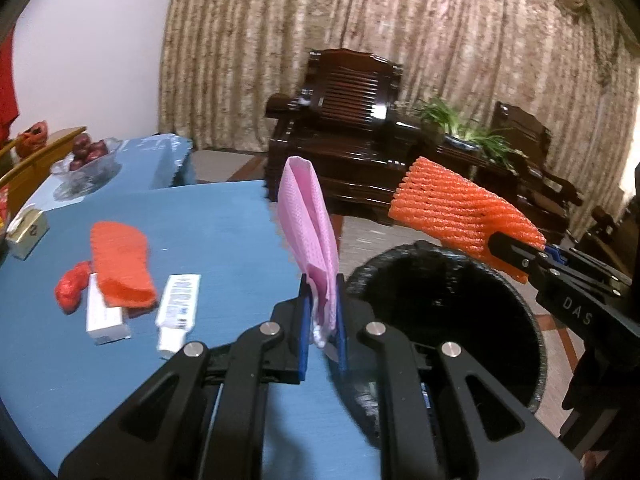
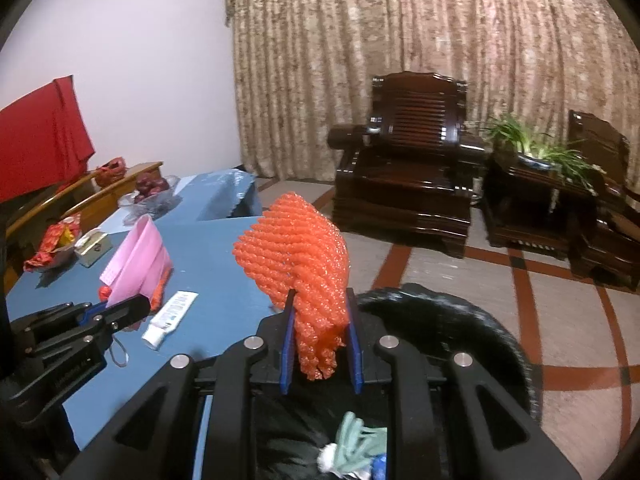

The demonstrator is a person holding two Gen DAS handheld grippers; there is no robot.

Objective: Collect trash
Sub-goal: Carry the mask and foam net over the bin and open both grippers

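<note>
Pink mask (image 1: 308,236) stands upright, clamped in the left gripper (image 1: 322,320) at the table (image 1: 224,232) edge, beside the black bin (image 1: 528,320). Orange foam net (image 2: 298,264) is pinched in the right gripper (image 2: 320,344) above the bin's rim. On the table lie a second net (image 1: 120,266), a box (image 1: 102,316) and a tube (image 1: 176,310). Bin already holds scraps (image 2: 356,448).

Right gripper (image 2: 320,336) clamped on orange foam net (image 2: 298,256), held over black bin (image 2: 480,320). Pale green scrap (image 2: 360,448) lies inside bin. Left of bin: blue table (image 2: 224,280), toothpaste tube (image 2: 170,316) on it, left gripper (image 2: 132,306) pinching pink mask (image 2: 138,264).
</note>
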